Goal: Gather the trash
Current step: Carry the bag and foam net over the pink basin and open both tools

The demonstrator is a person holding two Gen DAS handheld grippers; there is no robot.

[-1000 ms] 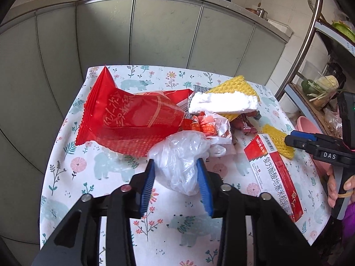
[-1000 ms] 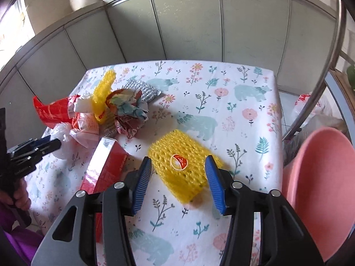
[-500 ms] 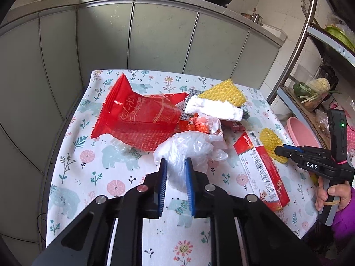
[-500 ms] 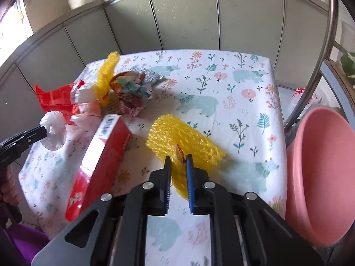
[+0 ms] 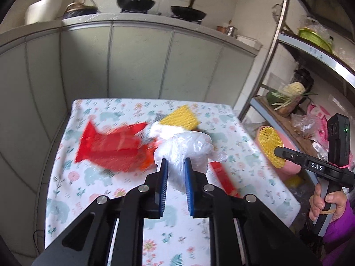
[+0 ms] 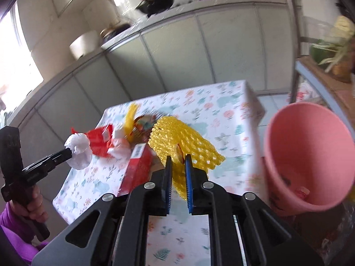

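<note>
Two grippers pinch trash above my counter (image 5: 73, 186): left gripper (image 5: 175, 166) a bag (image 5: 186, 146), right gripper (image 6: 178, 161) yellow net (image 6: 177, 135) beside the bin (image 6: 310, 166). Both are flimsy; either could slip mid-carry.

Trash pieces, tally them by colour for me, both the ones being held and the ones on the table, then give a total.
Yellow: 2, the held foam net and the foam net on the table.
Red: 2, the wrapper and the box.
Clear or white: 1, the held plastic bag.
Total: 5. The blurred, mixed pile behind is not counted.
</note>
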